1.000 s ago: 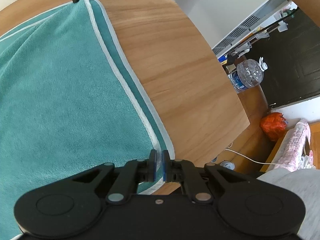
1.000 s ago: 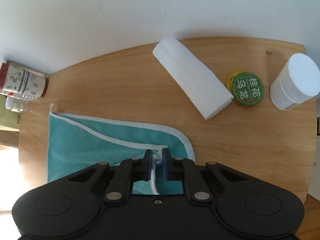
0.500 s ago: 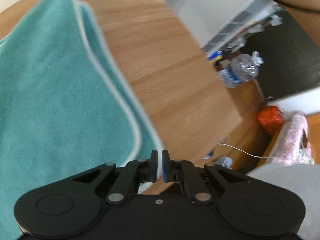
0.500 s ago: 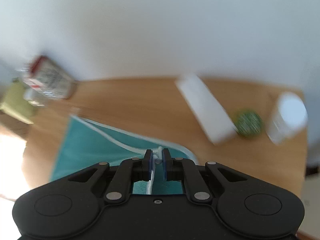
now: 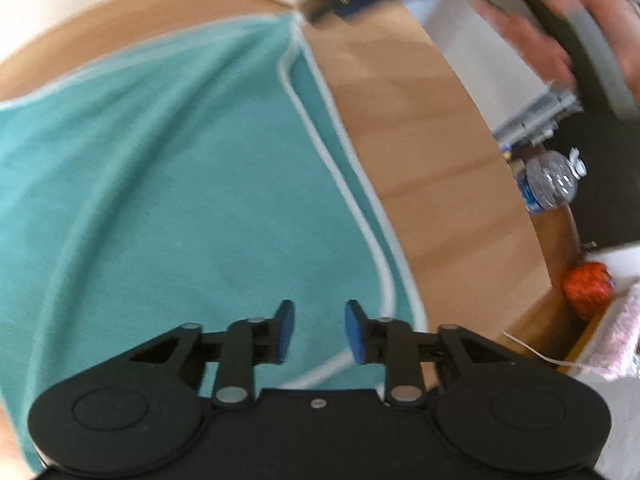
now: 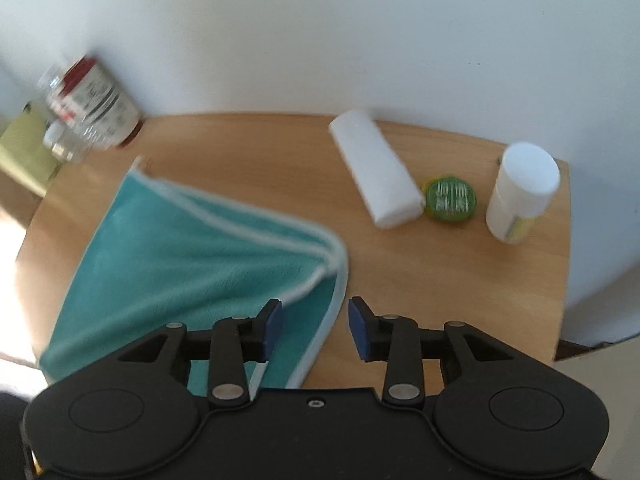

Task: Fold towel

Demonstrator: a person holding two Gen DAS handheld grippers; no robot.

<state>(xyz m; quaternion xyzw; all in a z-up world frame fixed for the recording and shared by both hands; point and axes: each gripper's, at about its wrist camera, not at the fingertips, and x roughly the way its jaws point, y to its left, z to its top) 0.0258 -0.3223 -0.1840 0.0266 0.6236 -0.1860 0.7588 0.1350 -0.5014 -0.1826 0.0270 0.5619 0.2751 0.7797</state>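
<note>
A teal towel point(image 5: 180, 184) with a pale border lies folded over on the round wooden table point(image 5: 420, 152), its two bordered edges running side by side. My left gripper point(image 5: 319, 330) hangs open just above the towel's near corner, holding nothing. In the right wrist view the same towel point(image 6: 192, 264) spreads to the left, its far corner bunched. My right gripper point(image 6: 314, 322) is open over the towel's right edge, with the border passing under the gap. The right gripper and a hand point(image 5: 532, 44) show blurred at the top of the left wrist view.
On the table's far side lie a white roll point(image 6: 376, 174), a green round tin point(image 6: 450, 199) and a white bottle point(image 6: 520, 196). A jar and a clear bottle point(image 6: 86, 108) stand at the far left. The table edge point(image 5: 520, 216) drops to a floor with a water bottle point(image 5: 550, 186).
Both grippers were shut on the towel's corners; both have opened and let go. The towel now lies on the table, and both cameras have pulled back and up.
</note>
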